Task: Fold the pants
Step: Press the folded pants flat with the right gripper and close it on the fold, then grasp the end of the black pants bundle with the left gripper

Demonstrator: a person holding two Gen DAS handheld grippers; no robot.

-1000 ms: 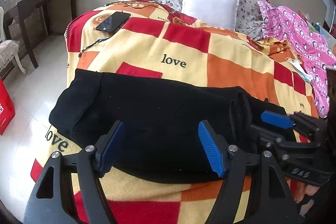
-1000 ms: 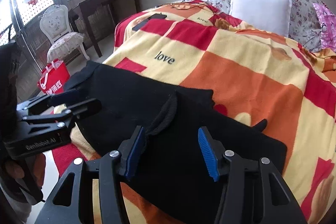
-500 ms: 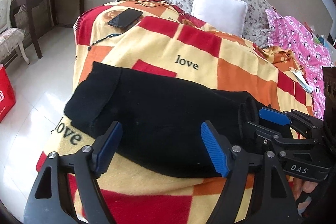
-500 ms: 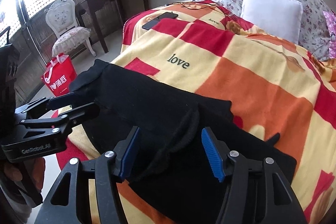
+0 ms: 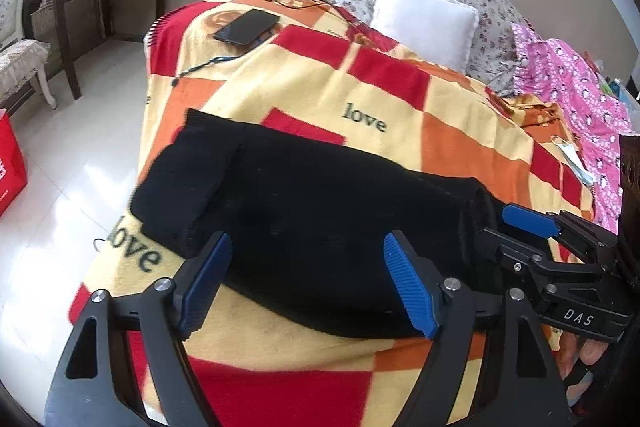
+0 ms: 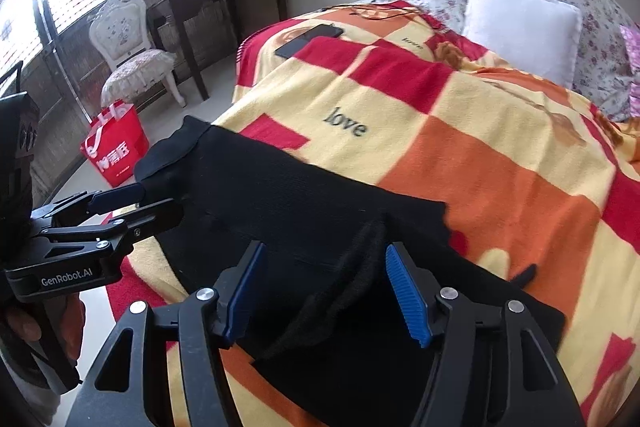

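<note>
Checkered red, orange and yellow blanket [image 5: 400, 99] covers the bed, and the black pants [image 5: 312, 219] lie folded across its near edge. Left gripper [image 5: 306, 281] hangs above them with jaws wide apart, nothing between. Right gripper [image 6: 322, 293] has just been opening its jaws; a raised fold stands between them, unpressed. Probably both let go so the fold can settle flat.

Black pants [image 5: 304, 219] lie folded across the blanket [image 5: 460, 155].
</note>
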